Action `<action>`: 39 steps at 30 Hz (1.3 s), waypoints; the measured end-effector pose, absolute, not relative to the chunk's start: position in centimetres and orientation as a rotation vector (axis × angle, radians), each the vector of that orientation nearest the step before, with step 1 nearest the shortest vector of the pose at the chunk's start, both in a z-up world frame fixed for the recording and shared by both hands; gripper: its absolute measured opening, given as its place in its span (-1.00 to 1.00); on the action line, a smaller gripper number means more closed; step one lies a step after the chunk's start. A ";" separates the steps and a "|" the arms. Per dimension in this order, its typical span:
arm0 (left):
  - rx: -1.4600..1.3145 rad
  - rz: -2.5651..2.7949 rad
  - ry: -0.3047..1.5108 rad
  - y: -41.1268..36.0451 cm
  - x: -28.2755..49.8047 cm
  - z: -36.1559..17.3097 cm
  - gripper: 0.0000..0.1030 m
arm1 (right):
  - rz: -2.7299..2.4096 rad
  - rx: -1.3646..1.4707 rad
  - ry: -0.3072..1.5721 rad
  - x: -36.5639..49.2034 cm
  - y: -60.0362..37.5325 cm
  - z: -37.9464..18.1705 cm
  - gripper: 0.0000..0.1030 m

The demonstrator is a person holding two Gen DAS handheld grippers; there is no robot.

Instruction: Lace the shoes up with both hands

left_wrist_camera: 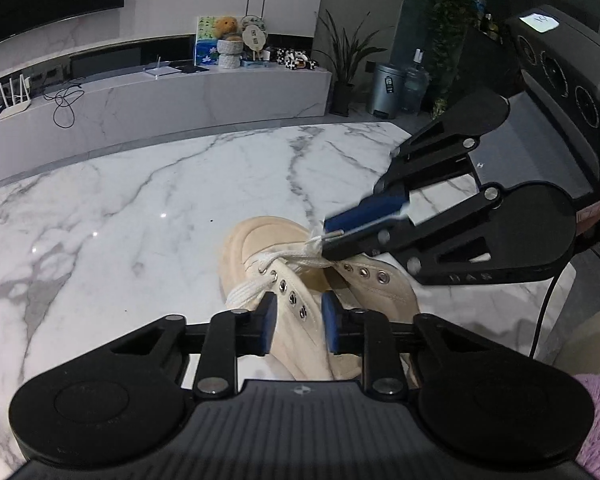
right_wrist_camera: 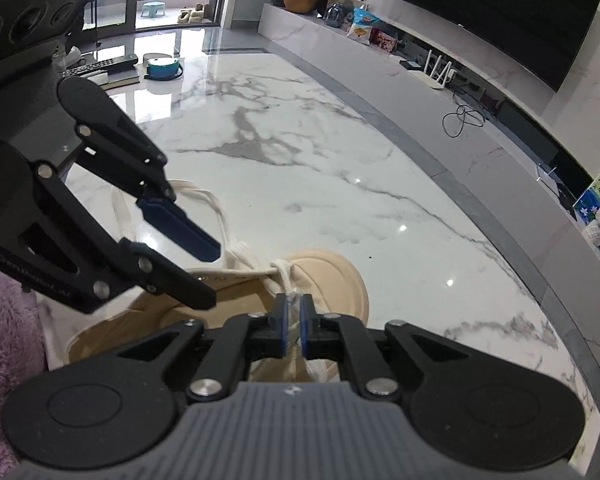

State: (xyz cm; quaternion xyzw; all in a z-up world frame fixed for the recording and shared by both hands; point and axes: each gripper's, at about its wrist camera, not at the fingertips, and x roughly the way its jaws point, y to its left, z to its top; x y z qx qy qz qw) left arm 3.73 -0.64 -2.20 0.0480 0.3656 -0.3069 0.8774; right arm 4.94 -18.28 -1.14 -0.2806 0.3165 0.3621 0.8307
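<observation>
One cream shoe [left_wrist_camera: 300,280] sat on the marble table [left_wrist_camera: 140,200], toe pointing away from the person, tongue side up. Only one shoe in view, tho the task says shoes. One white lace [left_wrist_camera: 300,258] was on it, threaded thru the eyelets nearest the toe only, w/ a crossing there. Left row showed approx four more metal eyelets, all bare; right row showed three bare ones. So lacing was barely begun, imo: first crossing done, rest of both rows left, plus any tying.

Two grippers, one per hand. Right gripper [right_wrist_camera: 294,312] was over the toe end, fingers narrow, w/ the lace end lying betw. the pads; a slim gap showed either side, so can't say it was actually clamped. Left gripper [left_wrist_camera: 296,320] sat at the shoe's left eyelet flap, fingers a bit wider, flap betw. them; pads looked close to the canvas but contact not certain. The lace's other length ran off the shoe's left side in a loose loop [right_wrist_camera: 216,208] on the table. A fuzzy purple sleeve [left_wrist_camera: 596,416] showed at the frame edge.
</observation>
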 end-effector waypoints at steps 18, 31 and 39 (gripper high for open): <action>0.065 -0.618 0.768 0.3 3.5 -2.1 -0.85 | 0.807 -0.575 0.644 5.9 -17.4 -2.4 -0.88; 0.054 -0.612 0.767 0.5 3.2 -2.2 -0.89 | 0.866 -0.669 0.747 5.3 -14.7 -3.4 -0.92; 0.039 -0.619 0.768 1.0 3.3 -2.2 -0.89 | 0.887 -0.645 0.720 5.4 -15.4 -3.4 -0.59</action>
